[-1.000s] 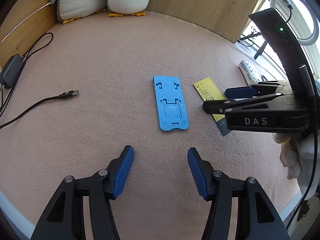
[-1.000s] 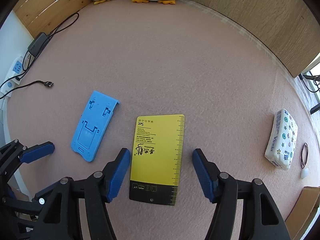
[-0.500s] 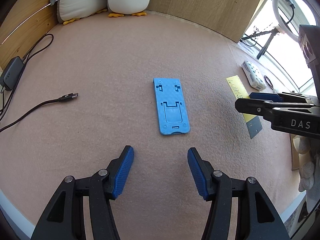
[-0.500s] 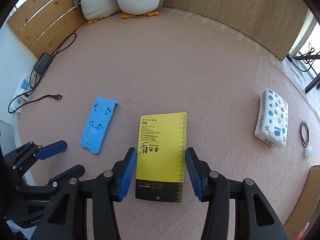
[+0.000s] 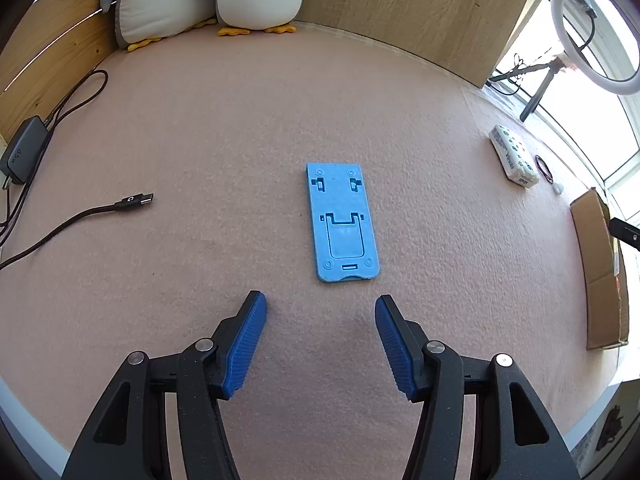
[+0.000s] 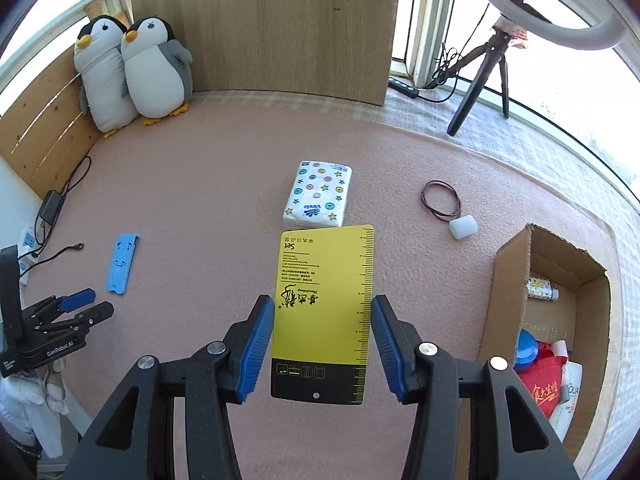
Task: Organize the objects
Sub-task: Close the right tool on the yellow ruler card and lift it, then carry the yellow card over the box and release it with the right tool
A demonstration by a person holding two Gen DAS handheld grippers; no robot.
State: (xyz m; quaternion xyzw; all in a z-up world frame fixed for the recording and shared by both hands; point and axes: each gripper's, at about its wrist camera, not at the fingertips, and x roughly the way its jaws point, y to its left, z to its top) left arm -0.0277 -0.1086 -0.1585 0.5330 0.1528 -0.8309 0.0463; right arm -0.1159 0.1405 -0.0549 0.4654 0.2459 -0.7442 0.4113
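Observation:
My right gripper (image 6: 322, 312) is shut on a yellow and black card (image 6: 325, 304) by its long edges and holds it above the pink mat. A cardboard box (image 6: 510, 280) with several items inside stands to its right. My left gripper (image 5: 320, 312) is open and empty, just short of a flat blue phone stand (image 5: 342, 222) on the mat. The left gripper (image 6: 80, 304) and the stand (image 6: 122, 268) also show at the left of the right wrist view. The box (image 5: 598, 264) shows at the right edge of the left wrist view.
A tissue pack (image 6: 318, 200), a hair tie (image 6: 440, 200) and a small white cap (image 6: 463, 227) lie on the mat beyond the card. A USB cable (image 5: 132, 203) and charger (image 5: 22, 152) lie left. Two plush penguins (image 6: 156, 68) lean on the wooden back wall. A ring light tripod (image 6: 480, 76) stands back right.
My right gripper closed on the yellow card, lifted it off the mat and swung right, out of the left wrist view, so the box came into sight. The left gripper stayed still.

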